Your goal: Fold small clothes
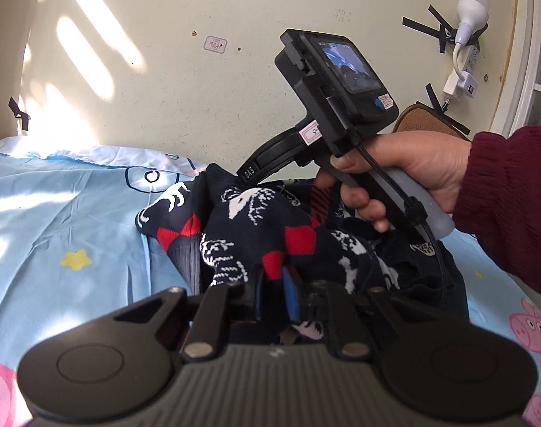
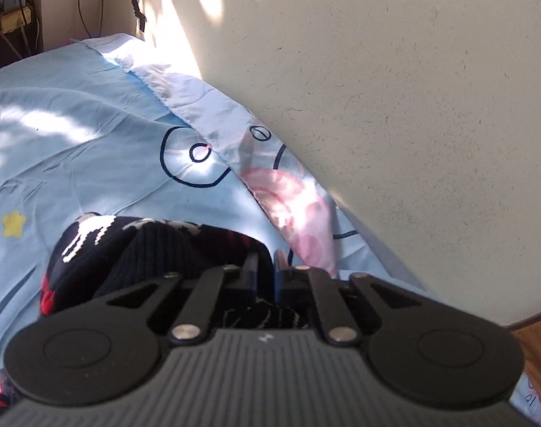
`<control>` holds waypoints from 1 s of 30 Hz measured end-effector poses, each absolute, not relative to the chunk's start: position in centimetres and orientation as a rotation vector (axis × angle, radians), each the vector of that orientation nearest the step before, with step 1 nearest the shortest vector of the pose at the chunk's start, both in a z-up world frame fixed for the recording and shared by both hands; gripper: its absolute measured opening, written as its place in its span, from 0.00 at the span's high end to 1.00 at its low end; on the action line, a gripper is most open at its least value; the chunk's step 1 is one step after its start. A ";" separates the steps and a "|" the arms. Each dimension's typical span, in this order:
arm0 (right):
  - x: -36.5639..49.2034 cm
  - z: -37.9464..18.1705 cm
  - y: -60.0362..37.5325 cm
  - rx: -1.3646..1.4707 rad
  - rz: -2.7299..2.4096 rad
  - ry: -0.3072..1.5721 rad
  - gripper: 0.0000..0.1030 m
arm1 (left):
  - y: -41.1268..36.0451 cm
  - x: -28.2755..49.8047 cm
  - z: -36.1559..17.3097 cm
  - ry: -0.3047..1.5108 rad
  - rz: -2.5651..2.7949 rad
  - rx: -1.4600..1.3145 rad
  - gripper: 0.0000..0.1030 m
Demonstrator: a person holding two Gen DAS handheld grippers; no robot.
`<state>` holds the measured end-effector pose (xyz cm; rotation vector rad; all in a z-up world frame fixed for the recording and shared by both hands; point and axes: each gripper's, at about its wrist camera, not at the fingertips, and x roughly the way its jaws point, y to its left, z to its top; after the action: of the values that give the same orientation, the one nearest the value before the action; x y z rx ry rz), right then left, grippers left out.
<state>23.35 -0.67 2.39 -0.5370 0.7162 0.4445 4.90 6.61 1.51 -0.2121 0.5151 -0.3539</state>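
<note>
Right up against the left wrist lens are the left tongs (image 1: 274, 284), and they're pinched down on a fold of the dark knit sweater (image 1: 256, 235), with navy fabric carrying a red diamond sitting right between the blue pads. Same deal on the other camera: the right tongs (image 2: 266, 277) are clamped on another bit of that sweater (image 2: 128, 249), and you can see the ribbed cuff or hem bunched just left of the fingers.

So the sweater is a small navy one with white animal shapes and red diamonds, sitting crumpled in a heap on the bed, not flat at all. It's lying on a light blue bedsheet (image 1: 56, 220) with cartoon pigs and little yellow stars on it, and there's sun splashed across the sheet on the left.

Past the heap in the left view you get the person's right hand (image 1: 395, 174) wrapped around the handle of the right device, with a maroon knit sleeve (image 1: 512, 199) coming in from the right edge. The little screen on the back of that device faces the camera.

Furthest back is a cream wall (image 1: 199, 71) with patches of sunlight, a sticker, some strips of black tape, and a white power strip (image 1: 466, 67) with a bulb plugged in up in the corner.
</note>
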 end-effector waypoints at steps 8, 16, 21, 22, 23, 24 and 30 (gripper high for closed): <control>21.6 8.5 -4.3 -0.394 0.312 0.490 0.94 | 6.8 3.4 2.1 0.449 -0.392 -0.201 0.89; 13.9 16.4 -17.7 -0.088 -0.010 0.190 0.94 | 7.2 2.8 2.4 0.415 -0.413 -0.217 0.89; 4.4 16.6 -26.8 0.045 -0.203 0.104 0.94 | 8.1 1.8 2.6 0.390 -0.447 -0.245 0.89; 2.7 16.2 -28.2 0.066 -0.234 0.105 0.95 | 8.6 1.6 2.7 0.382 -0.455 -0.254 0.89; 1.0 15.5 -29.6 0.081 -0.267 0.111 0.95 | 8.9 1.1 2.8 0.375 -0.460 -0.259 0.90; -0.6 14.8 -30.7 0.094 -0.295 0.124 0.95 | 9.5 0.5 2.9 0.369 -0.464 -0.266 0.90; -7.6 8.2 -33.8 0.098 -0.452 0.238 0.97 | 14.4 -5.4 4.2 0.301 -0.476 -0.281 0.97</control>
<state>-7.58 -33.77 8.19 0.0978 0.2378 -0.4523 -5.38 14.45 4.15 -0.2810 0.3008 -0.4757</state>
